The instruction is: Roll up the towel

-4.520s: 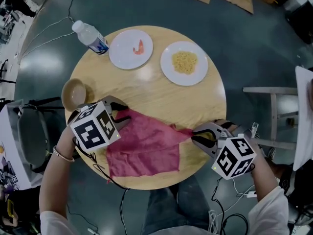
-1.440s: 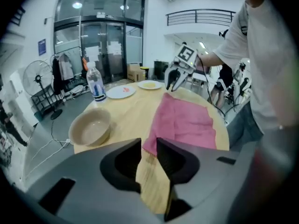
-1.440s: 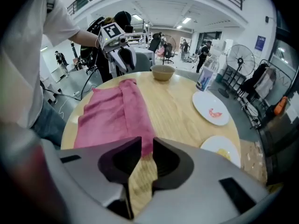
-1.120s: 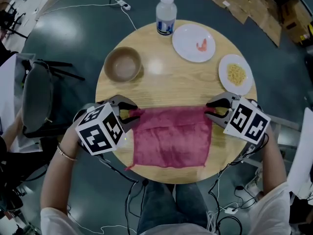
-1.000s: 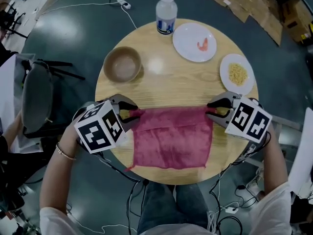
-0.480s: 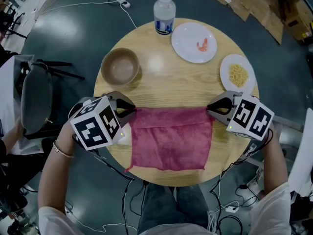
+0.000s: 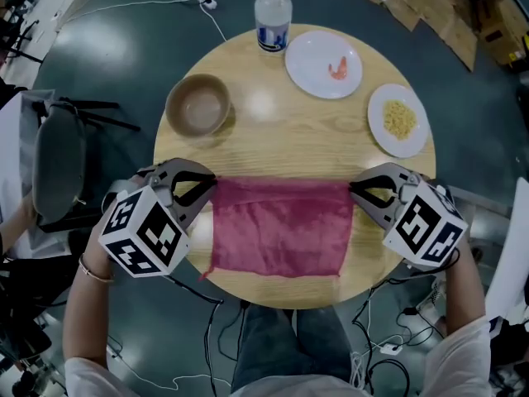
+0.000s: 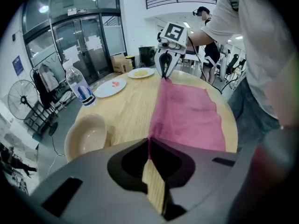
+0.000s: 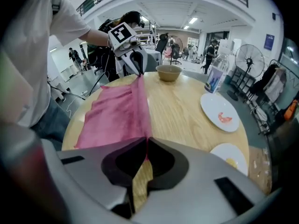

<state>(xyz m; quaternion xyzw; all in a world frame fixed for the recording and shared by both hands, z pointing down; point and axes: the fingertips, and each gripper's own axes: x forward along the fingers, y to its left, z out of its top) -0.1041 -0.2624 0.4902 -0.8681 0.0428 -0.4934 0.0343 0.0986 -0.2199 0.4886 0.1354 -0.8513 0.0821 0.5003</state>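
Note:
A magenta towel (image 7: 279, 228) lies flat on the round wooden table (image 7: 281, 139), its near edge at the table's front rim. My left gripper (image 7: 211, 185) is shut on the towel's far left corner. My right gripper (image 7: 354, 190) is shut on the far right corner. The far edge runs straight and taut between them. In the left gripper view the towel (image 8: 187, 111) stretches from my pinched jaws (image 8: 149, 141) to the other gripper (image 8: 164, 71). The right gripper view mirrors this, with the towel (image 9: 119, 111) leading away from my jaws (image 9: 145, 141).
A tan bowl (image 7: 197, 106) sits at the far left of the table. A water bottle (image 7: 271, 13) stands at the back edge. A plate with a shrimp (image 7: 324, 52) and a plate of noodles (image 7: 399, 120) are at the back right. A chair (image 7: 58, 164) stands left.
Both grippers' jaws have closed on the towel's far corners. The hands drew slightly apart and toward me, and the far edge now lies straighter.

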